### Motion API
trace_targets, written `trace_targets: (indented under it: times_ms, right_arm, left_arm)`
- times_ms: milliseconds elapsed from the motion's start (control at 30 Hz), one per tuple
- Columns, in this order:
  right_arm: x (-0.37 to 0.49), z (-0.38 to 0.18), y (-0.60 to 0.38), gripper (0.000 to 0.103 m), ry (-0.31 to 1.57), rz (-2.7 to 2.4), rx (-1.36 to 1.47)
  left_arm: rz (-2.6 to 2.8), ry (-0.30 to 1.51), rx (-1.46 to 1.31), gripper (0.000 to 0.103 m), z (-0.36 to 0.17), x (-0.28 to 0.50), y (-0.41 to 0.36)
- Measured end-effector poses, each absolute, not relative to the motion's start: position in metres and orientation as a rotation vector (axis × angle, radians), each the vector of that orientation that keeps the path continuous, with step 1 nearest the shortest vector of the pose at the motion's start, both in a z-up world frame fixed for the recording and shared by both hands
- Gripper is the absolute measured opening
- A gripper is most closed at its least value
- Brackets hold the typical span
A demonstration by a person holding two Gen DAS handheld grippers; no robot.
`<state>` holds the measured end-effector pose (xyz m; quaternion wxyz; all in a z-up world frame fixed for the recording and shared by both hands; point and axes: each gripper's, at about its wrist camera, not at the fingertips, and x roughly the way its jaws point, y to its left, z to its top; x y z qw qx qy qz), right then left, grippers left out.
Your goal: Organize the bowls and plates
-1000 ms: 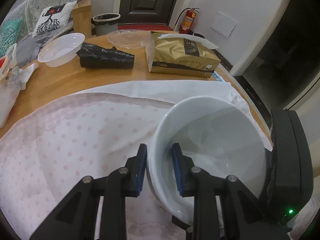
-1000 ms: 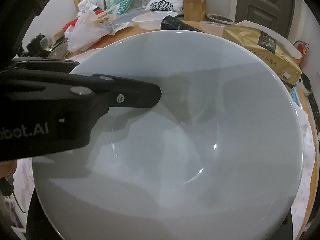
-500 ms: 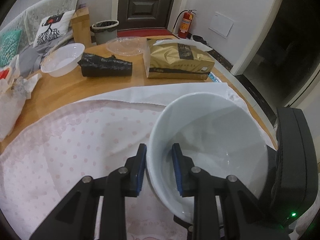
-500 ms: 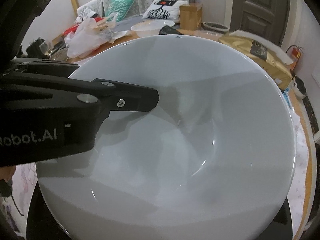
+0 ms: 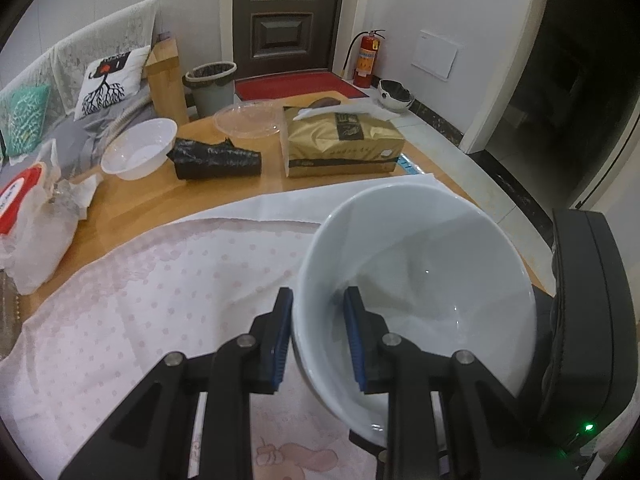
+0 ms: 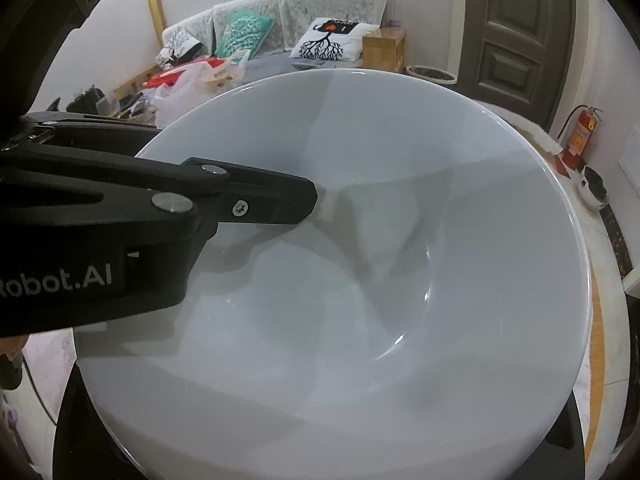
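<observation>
The large, glossy white ceramic bowl hangs tilted above the pink dotted tablecloth, its near rim pinched by the left gripper, presumably for carrying to a stack; the right gripper's jaws are hidden behind the bowl.

Left wrist view: close above large white ceramic bowl, angled down toward dark panelled door. Right wrist view: nearer, bowl fills frame. Shared: bowl, door, red fire extinguisher.
</observation>
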<state>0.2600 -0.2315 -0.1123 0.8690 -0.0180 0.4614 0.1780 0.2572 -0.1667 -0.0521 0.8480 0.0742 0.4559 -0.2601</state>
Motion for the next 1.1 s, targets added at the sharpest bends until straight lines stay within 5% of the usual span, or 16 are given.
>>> trace_targets:
  times_ms: [1100]
  right_arm:
    - [0.168,-0.062,-0.263,0.1,0.912,0.325,-0.03]
  left_arm:
    - [-0.583,0.898,0.214,0.022,-0.005,0.155,-0.198]
